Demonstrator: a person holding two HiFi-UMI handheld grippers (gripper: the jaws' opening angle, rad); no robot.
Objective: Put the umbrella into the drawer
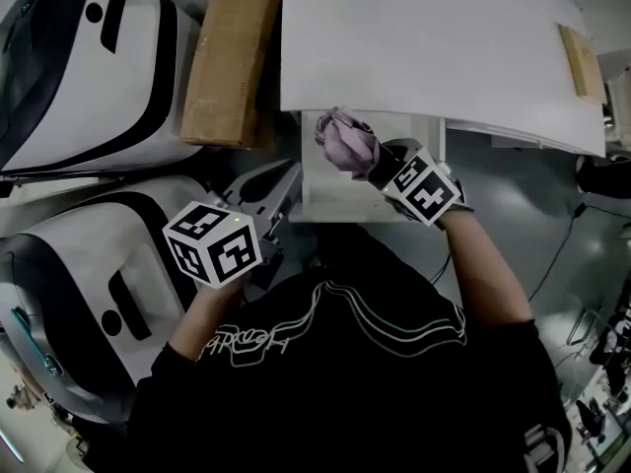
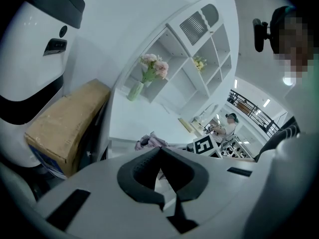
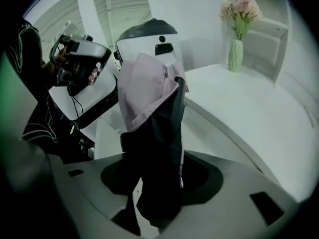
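**Mauve umbrella over the open drawer, in the right jaws**

Mauve fabric, folded and bunched: the umbrella (image 1: pixel 345 144) sits just above the frame's centre in the head view, clamped in the right gripper (image 1: pixel 380 166). The right gripper view shows those jaws clenched on its dark lower part, with the pale folds standing out past the tips. We read its long axis as running along the jaws, slanting from centre right towards upper left.

The white drawer (image 1: pixel 335 203) stands pulled out below the edge of the desk (image 1: pixel 424 47), and the umbrella hangs over its rear half. It is held, not lying on the drawer floor; how high above it we cannot tell.

The left gripper (image 1: pixel 281 190) is at lower left, beside the drawer's left wall. Its jaws are pressed together on nothing.

The right gripper is the nearer one, already over the opening. We judge that what remains is a drop straight down, with the umbrella laid flat enough to clear the desk edge.
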